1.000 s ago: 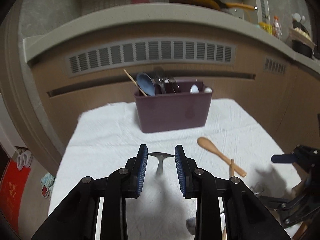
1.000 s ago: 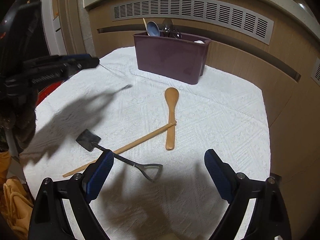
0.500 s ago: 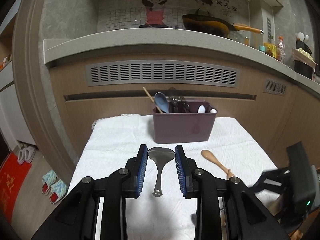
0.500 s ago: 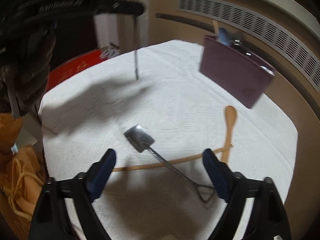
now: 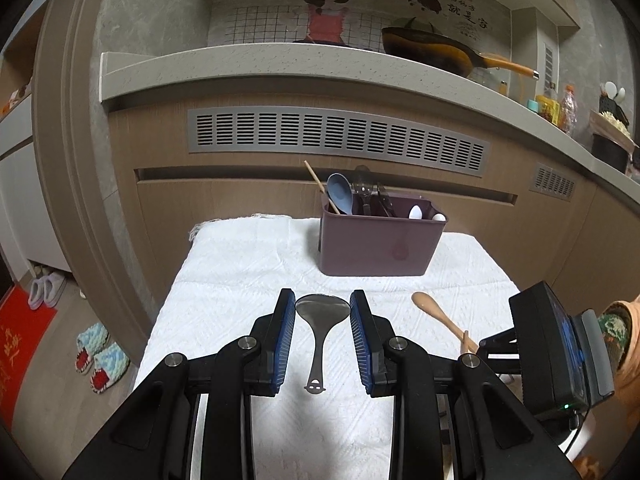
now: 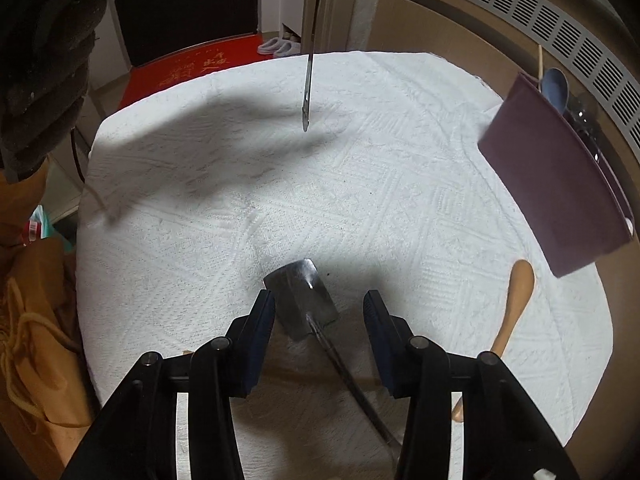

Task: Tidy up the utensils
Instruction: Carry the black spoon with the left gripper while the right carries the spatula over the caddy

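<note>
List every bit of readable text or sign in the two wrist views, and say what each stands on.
"有你在的地方就是家": dark characters on the illustrated wall poster, small, so my reading is unsure.
Gold characters on the red floor mat: too blurred to read.
White print on the small label by the orange bag: too small.
Nothing legible on the purple plastic utensil bin.

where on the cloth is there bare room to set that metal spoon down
Free: the broad stretch of white cloth left of the purple bin, out to its far edge. Crowded: the near right, where the small shovel lies between the right tool's fingers, beside the wooden spoon.
</note>
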A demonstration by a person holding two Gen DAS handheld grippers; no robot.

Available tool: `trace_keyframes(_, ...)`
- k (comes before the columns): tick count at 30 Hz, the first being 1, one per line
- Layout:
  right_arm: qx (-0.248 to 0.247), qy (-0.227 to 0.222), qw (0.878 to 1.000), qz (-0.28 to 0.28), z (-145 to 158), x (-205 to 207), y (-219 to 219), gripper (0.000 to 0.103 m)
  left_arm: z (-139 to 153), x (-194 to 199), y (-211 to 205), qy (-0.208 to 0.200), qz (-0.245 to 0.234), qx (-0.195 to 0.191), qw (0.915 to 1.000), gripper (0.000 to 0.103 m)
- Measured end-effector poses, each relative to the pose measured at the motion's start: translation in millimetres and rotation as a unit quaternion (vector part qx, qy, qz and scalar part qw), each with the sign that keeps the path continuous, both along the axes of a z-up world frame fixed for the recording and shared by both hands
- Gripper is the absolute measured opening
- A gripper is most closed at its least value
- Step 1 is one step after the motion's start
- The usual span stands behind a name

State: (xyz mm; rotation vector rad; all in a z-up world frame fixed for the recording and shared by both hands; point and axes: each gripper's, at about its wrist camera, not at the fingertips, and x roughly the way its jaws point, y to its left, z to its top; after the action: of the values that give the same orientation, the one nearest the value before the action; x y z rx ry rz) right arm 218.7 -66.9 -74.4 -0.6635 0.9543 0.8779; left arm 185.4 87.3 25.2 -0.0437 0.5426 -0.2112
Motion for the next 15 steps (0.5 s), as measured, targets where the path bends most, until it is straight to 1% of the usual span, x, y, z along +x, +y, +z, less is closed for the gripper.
trace_keyframes(4, -0.007, 0.015, 1.0, 0.005, -9.5, 2.0, 0.2, 0.044, -4.6, 5.3, 0.6, 0.008, 0.0, -0.004, 1.0, 0.029)
trace_keyframes(15, 0.007, 0.044, 0.999, -0.006, -14.4, 8.0, 3.2, 0.044, -11.9, 12.0, -4.2, 0.022, -0.004, -0.005, 0.9997, 0.029)
